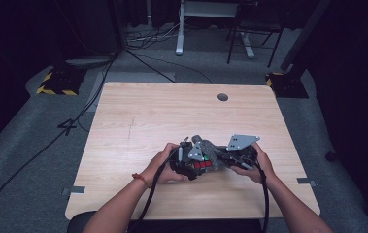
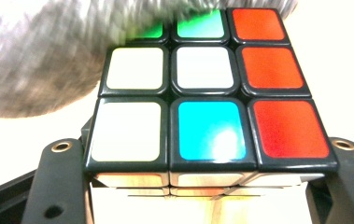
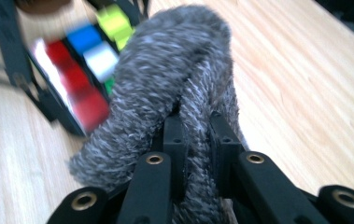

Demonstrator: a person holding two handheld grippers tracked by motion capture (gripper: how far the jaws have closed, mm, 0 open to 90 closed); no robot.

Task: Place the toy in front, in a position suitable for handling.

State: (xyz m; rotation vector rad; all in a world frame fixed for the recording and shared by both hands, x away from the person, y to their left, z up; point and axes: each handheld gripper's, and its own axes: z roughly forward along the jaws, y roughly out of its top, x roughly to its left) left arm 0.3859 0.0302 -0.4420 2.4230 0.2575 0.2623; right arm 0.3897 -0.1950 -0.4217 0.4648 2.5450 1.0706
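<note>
Person seated at near edge of a light wood tabletop, both forearms in from the bottom. Left tongs and right tongs meet near the middle of the near half, tips almost touching each other.

Left tongs clamped on a puzzle cube: in the left gripper view the black jaws press its two lower sides, cube face up close showing white, teal, red and green stickers. In the high view the cube sits between the two hands, red row visible, held just above or on the wood, cannot tell which.

Right tongs clamped on a grey fuzzy cloth: jaws nearly together with a fold of the cloth pinched between them. Cloth bunches up past the jaw tips and lies against the cube's side; touching it in both gripper views. Cloth edge blurred behind the cube.

Red bracelet on the left wrist. Round grommet hole at far side of the tabletop. Cables on grey floor to the left.
</note>
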